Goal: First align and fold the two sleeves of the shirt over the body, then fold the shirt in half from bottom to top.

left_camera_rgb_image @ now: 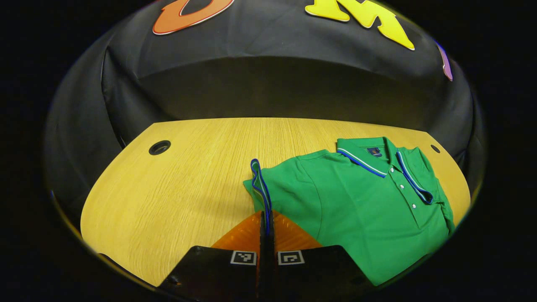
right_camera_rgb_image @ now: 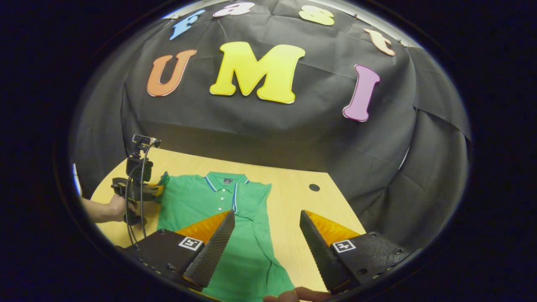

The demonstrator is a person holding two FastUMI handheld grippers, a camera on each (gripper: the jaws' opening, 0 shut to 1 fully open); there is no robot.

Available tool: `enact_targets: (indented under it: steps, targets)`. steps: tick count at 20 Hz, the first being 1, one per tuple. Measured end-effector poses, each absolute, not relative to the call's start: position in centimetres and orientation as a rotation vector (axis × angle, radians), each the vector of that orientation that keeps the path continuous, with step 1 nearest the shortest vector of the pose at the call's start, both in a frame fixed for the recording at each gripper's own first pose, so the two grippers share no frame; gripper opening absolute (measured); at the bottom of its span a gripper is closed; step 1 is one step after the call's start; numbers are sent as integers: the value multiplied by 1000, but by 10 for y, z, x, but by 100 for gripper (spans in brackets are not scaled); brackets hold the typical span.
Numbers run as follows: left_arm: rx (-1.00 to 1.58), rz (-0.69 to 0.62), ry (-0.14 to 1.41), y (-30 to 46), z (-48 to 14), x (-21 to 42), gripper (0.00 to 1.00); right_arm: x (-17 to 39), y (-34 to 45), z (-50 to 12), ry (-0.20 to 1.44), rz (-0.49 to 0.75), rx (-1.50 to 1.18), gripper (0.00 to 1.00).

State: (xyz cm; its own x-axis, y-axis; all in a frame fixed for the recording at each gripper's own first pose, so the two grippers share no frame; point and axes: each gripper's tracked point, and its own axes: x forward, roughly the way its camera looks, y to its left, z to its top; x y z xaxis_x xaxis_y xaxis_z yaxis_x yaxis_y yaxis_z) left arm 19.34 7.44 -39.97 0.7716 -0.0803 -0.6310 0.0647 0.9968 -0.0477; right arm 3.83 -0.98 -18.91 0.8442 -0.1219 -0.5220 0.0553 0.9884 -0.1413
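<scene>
A green polo shirt [left_camera_rgb_image: 356,209] with blue-and-white trim lies face up on the wooden table [left_camera_rgb_image: 188,176], collar toward the booth wall. My left gripper [left_camera_rgb_image: 267,214] is shut on the blue-trimmed cuff of one sleeve [left_camera_rgb_image: 261,184], which stands up from the table at the shirt's edge. In the right gripper view the same shirt [right_camera_rgb_image: 209,201] lies below my right gripper [right_camera_rgb_image: 266,237]. That gripper is open and hovers above the shirt's other side with nothing between its fingers. The sleeve on that side appears folded in over the body. Farther off, a hand [right_camera_rgb_image: 113,207] holds the left gripper [right_camera_rgb_image: 140,188] at the shirt's sleeve.
The table has round cable holes [left_camera_rgb_image: 159,147] near its far corners, one more [right_camera_rgb_image: 314,187] beyond the shirt in the right gripper view. Bare wood [left_camera_rgb_image: 168,201] spreads beside the held sleeve. Black cloth walls close in behind the table. A fingertip [right_camera_rgb_image: 293,296] shows at the bottom edge.
</scene>
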Motion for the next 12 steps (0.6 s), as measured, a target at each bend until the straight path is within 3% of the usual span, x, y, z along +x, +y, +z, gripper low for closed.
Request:
enact_targets:
  steps: [6,12]
  targets:
    - [31,-124,614,45,-347,208,6,38,-27,-185,548,-118,-72,95]
    - [15,-188,634,-31,-333,214,6,23,-66,-176,536,-185,-73,98]
